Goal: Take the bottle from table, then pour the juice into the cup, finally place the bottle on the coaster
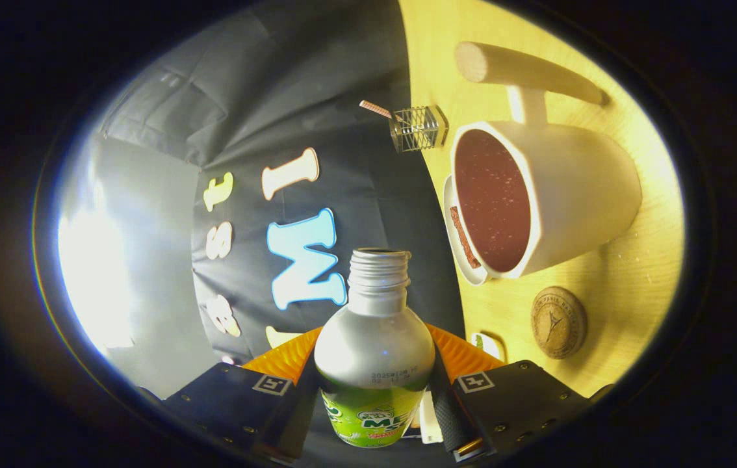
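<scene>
Gripper view: your hand-held gripper [375, 396] clamps the uncapped bottle [374, 357], tilted. The full cup [541, 198] sits at two o'clock; pouring more risks overflow onto the surface [628, 286].

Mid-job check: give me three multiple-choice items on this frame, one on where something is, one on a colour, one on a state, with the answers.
1. Where is the round cork coaster?
A. On the wooden table beside the cup
B. Under the bottle
C. Inside the cup

2. What colour is the inside of the white cup?
A. Blue
B. Dark red
C. Green

3. What state is the bottle in?
A. Capped and standing on the table
B. Lying on the coaster
C. Uncapped and gripped between the fingers

Answers:
1 A, the coaster lies bare on the table next to the cup.
2 B, the cup's interior shows dark speckled red.
3 C, the threaded neck is open and the gripper has both fingers pressed on the bottle's sides.
</scene>
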`<control>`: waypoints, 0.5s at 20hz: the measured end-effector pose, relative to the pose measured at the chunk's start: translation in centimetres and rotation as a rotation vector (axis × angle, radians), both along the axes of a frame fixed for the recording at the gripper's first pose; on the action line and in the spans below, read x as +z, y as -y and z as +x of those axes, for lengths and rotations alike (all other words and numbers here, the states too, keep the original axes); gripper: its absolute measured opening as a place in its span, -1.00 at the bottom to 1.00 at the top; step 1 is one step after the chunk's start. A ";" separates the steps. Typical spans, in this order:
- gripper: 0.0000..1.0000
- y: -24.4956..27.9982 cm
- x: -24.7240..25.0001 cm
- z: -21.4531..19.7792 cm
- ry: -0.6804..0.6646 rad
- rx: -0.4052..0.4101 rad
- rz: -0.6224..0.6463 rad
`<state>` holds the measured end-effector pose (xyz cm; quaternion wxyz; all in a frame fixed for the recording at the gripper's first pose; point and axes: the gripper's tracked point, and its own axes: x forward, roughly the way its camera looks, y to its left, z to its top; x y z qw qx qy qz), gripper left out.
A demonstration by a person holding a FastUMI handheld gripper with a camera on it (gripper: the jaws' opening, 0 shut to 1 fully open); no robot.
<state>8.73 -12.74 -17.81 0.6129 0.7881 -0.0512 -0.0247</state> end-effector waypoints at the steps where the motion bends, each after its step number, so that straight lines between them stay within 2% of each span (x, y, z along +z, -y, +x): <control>1: 0.54 -0.1 0.0 0.0 -0.008 0.006 -0.037; 10: 0.54 -0.3 -0.6 -0.5 -0.059 0.033 -0.334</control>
